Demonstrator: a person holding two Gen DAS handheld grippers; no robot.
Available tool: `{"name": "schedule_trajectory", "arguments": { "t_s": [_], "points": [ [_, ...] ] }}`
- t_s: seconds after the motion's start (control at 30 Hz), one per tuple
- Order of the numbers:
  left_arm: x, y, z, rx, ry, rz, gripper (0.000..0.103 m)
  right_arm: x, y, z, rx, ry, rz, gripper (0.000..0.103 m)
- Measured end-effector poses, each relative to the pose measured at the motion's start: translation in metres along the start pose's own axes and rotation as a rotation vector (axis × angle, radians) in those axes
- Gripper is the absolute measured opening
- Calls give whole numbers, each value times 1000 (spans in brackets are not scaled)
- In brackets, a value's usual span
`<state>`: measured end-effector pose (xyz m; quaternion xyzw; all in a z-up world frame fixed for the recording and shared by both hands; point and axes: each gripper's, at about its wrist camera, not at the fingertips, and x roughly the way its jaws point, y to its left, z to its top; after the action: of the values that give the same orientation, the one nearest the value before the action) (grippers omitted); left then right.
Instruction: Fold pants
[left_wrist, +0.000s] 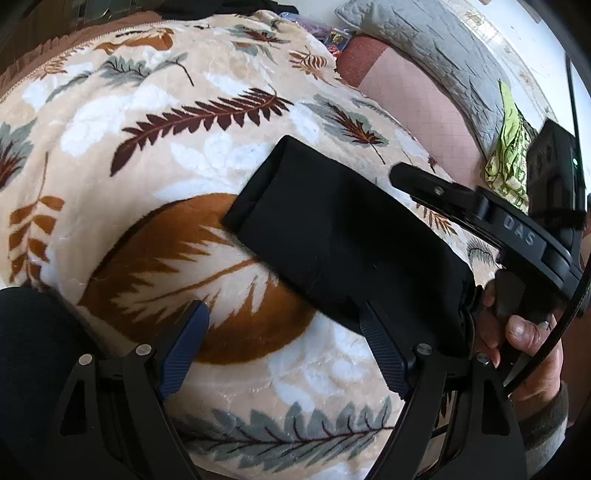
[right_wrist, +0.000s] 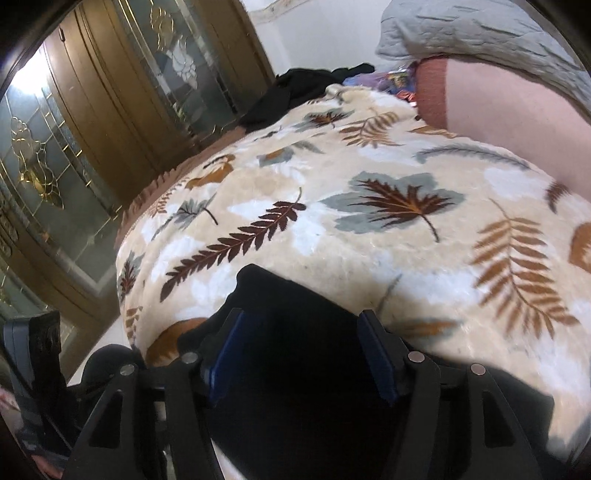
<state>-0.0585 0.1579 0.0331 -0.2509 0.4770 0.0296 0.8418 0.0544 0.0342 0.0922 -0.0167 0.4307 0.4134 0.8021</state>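
Black pants (left_wrist: 332, 229) lie folded into a flat rectangle on a cream blanket with a leaf print (left_wrist: 147, 122). My left gripper (left_wrist: 284, 310) is open just in front of the pants' near edge. Its right finger (left_wrist: 380, 343) overlaps that edge, and only blanket shows between the pads. My right gripper (right_wrist: 301, 325) is open and hovers over the same black pants (right_wrist: 280, 291), whose cloth fills the gap under its fingers; the pads do not press on it. In the left wrist view a hand (left_wrist: 524, 332) holds the right gripper's body (left_wrist: 480, 206) at the pants' right end.
A grey quilted pillow (left_wrist: 424, 44) and a pink sheet (left_wrist: 417, 110) lie beyond the blanket, with a green packet (left_wrist: 511, 147) beside them. Dark clothes (right_wrist: 314, 85) are heaped at the bed's far end. Wooden doors with glass panes (right_wrist: 92, 129) stand past the bed's left edge.
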Motion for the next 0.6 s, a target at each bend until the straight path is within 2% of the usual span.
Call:
{"name": "schedule_trajectory", "arguments": {
  "t_s": [0.13, 0.27, 0.5, 0.53, 0.6],
  "points": [
    [6, -2, 3, -6, -2, -1, 84, 19, 0, 8, -15, 35, 12, 65],
    [9, -4, 7, -2, -6, 2, 85, 40, 3, 14, -34, 76, 42, 71],
    [17, -10, 12, -2, -17, 5, 99, 76, 8, 13, -58, 129, 43, 71],
    [18, -9, 13, -10, -21, -3, 100, 78, 8, 11, -54, 126, 43, 68],
    [17, -9, 15, -20, -46, -24, 100, 75, 9, 8, -62, 105, 44, 47]
  ]
}}
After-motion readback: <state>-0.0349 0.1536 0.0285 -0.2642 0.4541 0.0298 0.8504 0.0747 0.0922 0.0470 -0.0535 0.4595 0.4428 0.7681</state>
